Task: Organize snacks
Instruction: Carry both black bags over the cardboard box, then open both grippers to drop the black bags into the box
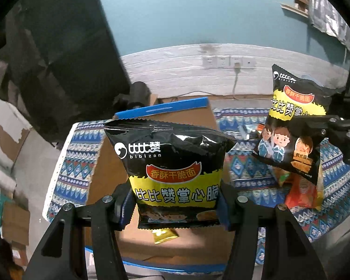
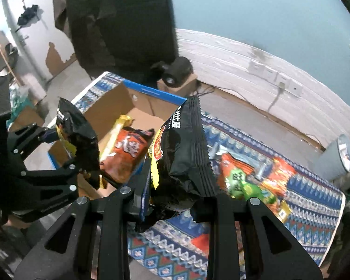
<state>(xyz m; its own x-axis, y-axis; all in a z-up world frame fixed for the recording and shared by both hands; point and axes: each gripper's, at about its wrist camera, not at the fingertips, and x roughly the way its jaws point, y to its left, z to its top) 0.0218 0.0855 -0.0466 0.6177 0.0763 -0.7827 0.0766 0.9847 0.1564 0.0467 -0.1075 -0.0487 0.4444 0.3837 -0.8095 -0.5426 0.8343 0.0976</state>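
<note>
My left gripper (image 1: 176, 207) is shut on a black-and-yellow noodle snack bag (image 1: 175, 163), held upright above an open cardboard box with a blue rim (image 1: 165, 108). My right gripper (image 2: 172, 200) is shut on a second black-and-yellow bag (image 2: 184, 158), held over the patterned cloth just right of the box (image 2: 156, 93). That bag and gripper also show at the right of the left wrist view (image 1: 289, 130). The left gripper with its bag shows at the left of the right wrist view (image 2: 78, 140). Inside the box lie an orange snack bag (image 2: 126, 151) and a yellow packet (image 1: 164, 235).
A blue patterned cloth (image 2: 315, 210) covers the table. Several orange and green snack bags (image 2: 252, 175) lie on it to the right of the box. A black camera (image 2: 177, 72) sits on a small carton behind the box. A grey bin (image 2: 338, 156) stands at the far right.
</note>
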